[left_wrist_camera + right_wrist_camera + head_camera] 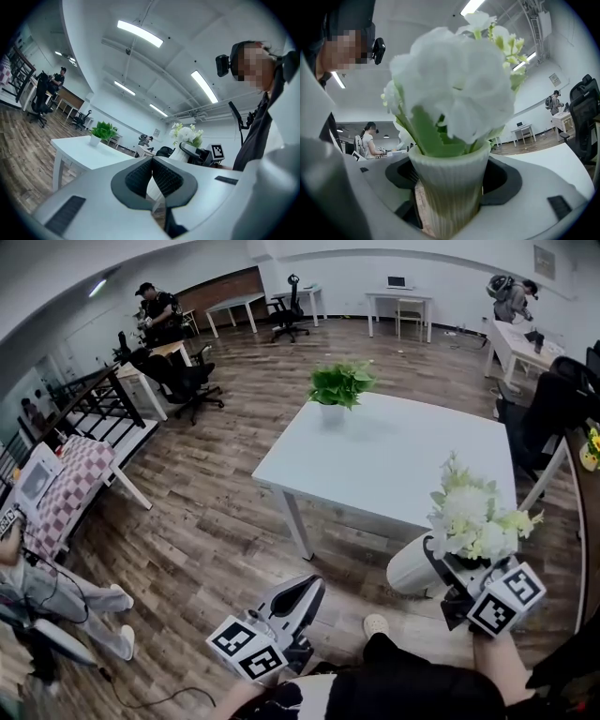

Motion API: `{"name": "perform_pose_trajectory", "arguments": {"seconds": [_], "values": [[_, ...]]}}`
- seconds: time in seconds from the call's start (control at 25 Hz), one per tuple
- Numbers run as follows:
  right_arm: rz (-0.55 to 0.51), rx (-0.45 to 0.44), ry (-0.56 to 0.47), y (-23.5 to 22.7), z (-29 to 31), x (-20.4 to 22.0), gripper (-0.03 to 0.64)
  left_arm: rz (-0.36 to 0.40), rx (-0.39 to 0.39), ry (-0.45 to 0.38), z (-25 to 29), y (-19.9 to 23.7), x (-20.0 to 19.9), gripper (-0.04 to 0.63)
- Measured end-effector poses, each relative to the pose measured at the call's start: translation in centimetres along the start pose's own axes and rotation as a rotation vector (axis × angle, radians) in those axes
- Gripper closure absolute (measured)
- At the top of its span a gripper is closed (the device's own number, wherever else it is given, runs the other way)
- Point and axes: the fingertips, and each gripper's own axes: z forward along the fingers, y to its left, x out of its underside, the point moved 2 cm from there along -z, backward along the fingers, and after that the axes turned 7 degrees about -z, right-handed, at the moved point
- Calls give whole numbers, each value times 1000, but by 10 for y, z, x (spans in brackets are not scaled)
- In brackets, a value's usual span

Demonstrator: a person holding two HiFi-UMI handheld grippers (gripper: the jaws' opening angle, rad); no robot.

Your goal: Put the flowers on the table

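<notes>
Flowers not on table yet

Left gripper hangs low, jaws pressed together, empty. Plant sits far left on the table. Right gripper pinches the flowers' vase, just off the table's near right corner.

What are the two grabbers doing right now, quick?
Left gripper: shut, holding nothing.
Right gripper: shut on the flower vase.

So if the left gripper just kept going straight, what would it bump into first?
Most likely the white vase of flowers clamped in the right gripper: it shows right behind the closed jaw tips of the left gripper. The white table lies off to the left. Depth is hard to judge.
</notes>
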Motion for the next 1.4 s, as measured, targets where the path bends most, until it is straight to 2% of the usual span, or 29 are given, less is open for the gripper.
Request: {"name": "perform_pose_trajectory", "arguments": {"seconds": [0.56, 0.72, 0.92, 1.16, 1.4], "values": [[-13, -101, -4, -75, 100, -30, 247, 19, -101, -88, 68, 54, -50, 584], [-13, -137, 1, -88, 111, -35, 247, 27, -135, -103, 78, 54, -55, 584], [-9, -186, 3, -104, 139, -40, 247, 93, -195, -86, 92, 61, -60, 584], [-7, -261, 11, -110, 181, -50, 247, 82, -260, -126, 98, 75, -79, 584], [0, -347, 5, -124, 203, -40, 247, 101, -324, -168, 114, 81, -70, 584]]}}
